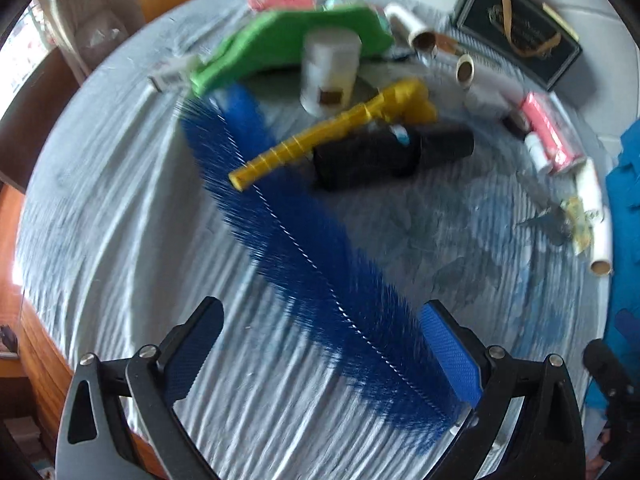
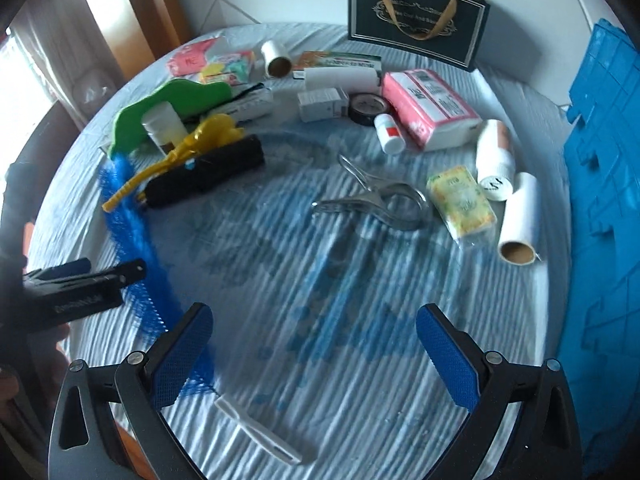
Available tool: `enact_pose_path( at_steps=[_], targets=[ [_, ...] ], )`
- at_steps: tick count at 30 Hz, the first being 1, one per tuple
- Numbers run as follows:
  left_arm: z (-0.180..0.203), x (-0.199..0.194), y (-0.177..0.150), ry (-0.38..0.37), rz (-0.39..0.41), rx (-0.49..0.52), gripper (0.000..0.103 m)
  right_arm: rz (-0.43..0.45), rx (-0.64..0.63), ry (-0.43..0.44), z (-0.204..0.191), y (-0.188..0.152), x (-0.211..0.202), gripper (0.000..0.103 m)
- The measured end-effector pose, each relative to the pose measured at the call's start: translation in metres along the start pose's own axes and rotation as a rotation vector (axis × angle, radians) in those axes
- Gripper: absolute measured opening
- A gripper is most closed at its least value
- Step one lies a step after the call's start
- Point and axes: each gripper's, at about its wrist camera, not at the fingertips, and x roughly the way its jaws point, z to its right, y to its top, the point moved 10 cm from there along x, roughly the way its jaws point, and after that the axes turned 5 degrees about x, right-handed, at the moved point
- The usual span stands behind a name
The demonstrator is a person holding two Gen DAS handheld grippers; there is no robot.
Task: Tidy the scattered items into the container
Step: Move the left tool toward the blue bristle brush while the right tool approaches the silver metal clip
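A long blue bristle brush point(image 1: 304, 232) lies across the striped cloth. It runs from near a yellow plastic tool point(image 1: 332, 132) down to my left gripper point(image 1: 328, 352), whose jaws stand wide open around its near end. The right pad point(image 1: 452, 356) is close against the bristles. The brush also shows in the right wrist view point(image 2: 136, 248), with its white handle point(image 2: 260, 432) near my right gripper point(image 2: 316, 352), which is open and empty above the cloth. The blue crate point(image 2: 600, 184) stands at the right.
Scattered on the cloth: black roll point(image 2: 208, 172), green foam piece point(image 2: 168, 104), white jar point(image 1: 328, 72), metal tongs point(image 2: 380, 200), pink tissue pack point(image 2: 428, 108), cardboard tubes point(image 2: 520, 220), boxes, pill bottle point(image 2: 388, 132). A dark gift bag point(image 2: 416, 16) stands at the back.
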Motion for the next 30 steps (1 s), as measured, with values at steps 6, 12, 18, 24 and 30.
enact_pose_path(
  at_steps=[6,12,18,24,30],
  targets=[
    [-0.026,0.019,-0.011,-0.011,-0.06,0.02,0.101,-0.059,0.031,-0.018,-0.007,-0.006,0.026,0.103],
    [-0.097,0.003,0.013,0.194,0.048,0.078,0.101,-0.1,0.003,0.03,-0.051,-0.003,0.052,0.103],
    [-0.102,-0.007,0.013,0.019,0.061,-0.024,0.101,-0.153,-0.02,-0.004,-0.068,-0.009,0.08,0.103],
    [-0.039,-0.011,-0.007,-0.065,0.039,-0.017,0.101,-0.15,-0.034,-0.054,-0.045,-0.013,0.071,0.103],
    [0.014,-0.012,-0.028,-0.015,0.041,-0.124,0.101,-0.182,-0.129,-0.062,0.0,-0.026,0.07,0.103]
  ],
)
